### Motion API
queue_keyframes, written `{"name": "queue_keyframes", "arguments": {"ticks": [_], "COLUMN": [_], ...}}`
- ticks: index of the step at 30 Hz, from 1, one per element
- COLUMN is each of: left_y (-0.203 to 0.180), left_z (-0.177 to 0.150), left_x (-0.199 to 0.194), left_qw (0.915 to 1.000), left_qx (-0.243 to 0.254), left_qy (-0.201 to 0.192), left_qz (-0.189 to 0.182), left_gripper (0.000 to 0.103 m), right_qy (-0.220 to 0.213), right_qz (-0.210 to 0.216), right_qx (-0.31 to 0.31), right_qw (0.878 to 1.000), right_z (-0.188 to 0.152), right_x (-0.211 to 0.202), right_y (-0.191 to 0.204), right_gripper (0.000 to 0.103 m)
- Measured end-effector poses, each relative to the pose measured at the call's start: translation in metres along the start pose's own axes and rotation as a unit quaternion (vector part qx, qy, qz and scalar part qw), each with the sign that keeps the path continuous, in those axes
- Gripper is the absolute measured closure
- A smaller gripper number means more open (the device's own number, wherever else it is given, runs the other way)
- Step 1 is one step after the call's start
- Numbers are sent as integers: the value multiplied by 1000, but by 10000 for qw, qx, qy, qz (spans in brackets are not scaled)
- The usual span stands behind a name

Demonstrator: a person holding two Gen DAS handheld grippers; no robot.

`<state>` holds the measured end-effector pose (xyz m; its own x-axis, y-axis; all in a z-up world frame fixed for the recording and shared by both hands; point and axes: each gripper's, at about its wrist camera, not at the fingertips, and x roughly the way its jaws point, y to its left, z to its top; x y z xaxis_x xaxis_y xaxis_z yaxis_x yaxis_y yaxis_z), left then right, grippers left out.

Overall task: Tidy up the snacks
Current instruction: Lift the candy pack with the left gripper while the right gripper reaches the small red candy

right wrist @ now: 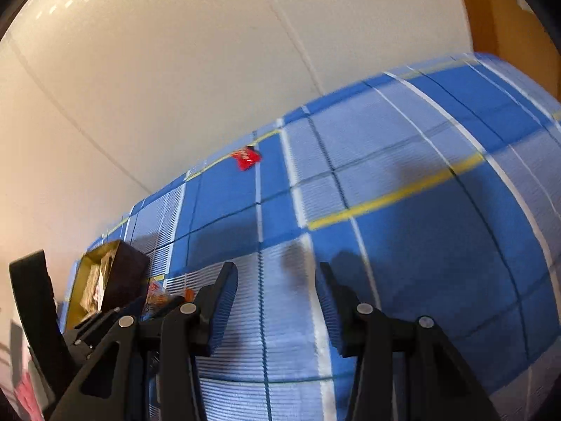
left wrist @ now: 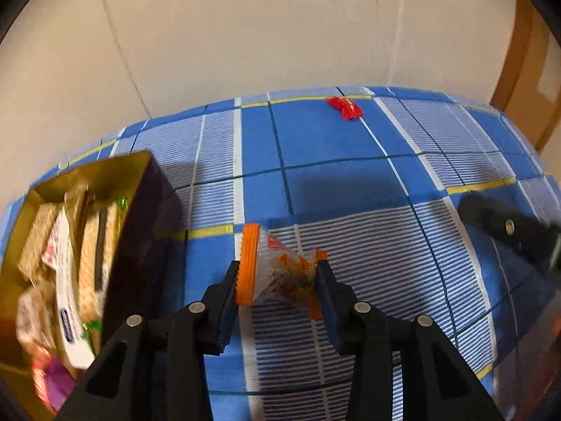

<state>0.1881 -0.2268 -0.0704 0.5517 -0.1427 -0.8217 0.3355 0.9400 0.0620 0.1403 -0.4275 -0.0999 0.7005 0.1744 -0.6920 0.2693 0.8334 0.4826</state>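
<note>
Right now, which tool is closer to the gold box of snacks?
Left. The left tool, holding an orange-edged snack packet, is right beside the box. The right tool is empty and sits farther along the blue cloth, past the left one.

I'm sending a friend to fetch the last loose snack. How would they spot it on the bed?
Start at the blue checked bedcover and look to its far edge by the cream wall. There a small red packet lies alone on the cloth. Unlike the other snacks, which sit in the gold box or in a hand-held gripper, nothing touches it.
</note>
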Motion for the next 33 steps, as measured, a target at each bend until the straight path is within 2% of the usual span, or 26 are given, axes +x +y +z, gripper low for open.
{"name": "queue_keyframes", "arguments": {"ticks": [1,7,12,20,23,28,33], "left_y": [-6,-4,2,0,0,0,1], "left_z": [8,-1,1,1,1,1,1], "left_x": [12,15,17,18,18,17,17], "left_qw": [10000,9984,9973,9975,9975,9975,9975], "left_qx": [-46,-251,-452,-430,-429,-427,-428], "left_qy": [-36,-485,-489,-487,-486,-486,-485], "left_qz": [-7,-122,-314,-284,-281,-280,-281], "left_gripper": [61,61,63,63,63,63,63], "right_qy": [-49,-300,-252,-195,-67,-79,2], "right_qz": [11,-22,-74,-193,-383,-714,-962], "right_qx": [-103,-188,-189,-788,-1183,-2048,-2204], "right_qw": [9999,9994,9995,9965,9922,9762,9707], "right_z": [3,25,37,45,53,72,89], "right_x": [1,14,28,48,65,94,121], "right_y": [3,3,-1,16,28,51,53], "right_gripper": [56,56,56,56,56,56,56]}}
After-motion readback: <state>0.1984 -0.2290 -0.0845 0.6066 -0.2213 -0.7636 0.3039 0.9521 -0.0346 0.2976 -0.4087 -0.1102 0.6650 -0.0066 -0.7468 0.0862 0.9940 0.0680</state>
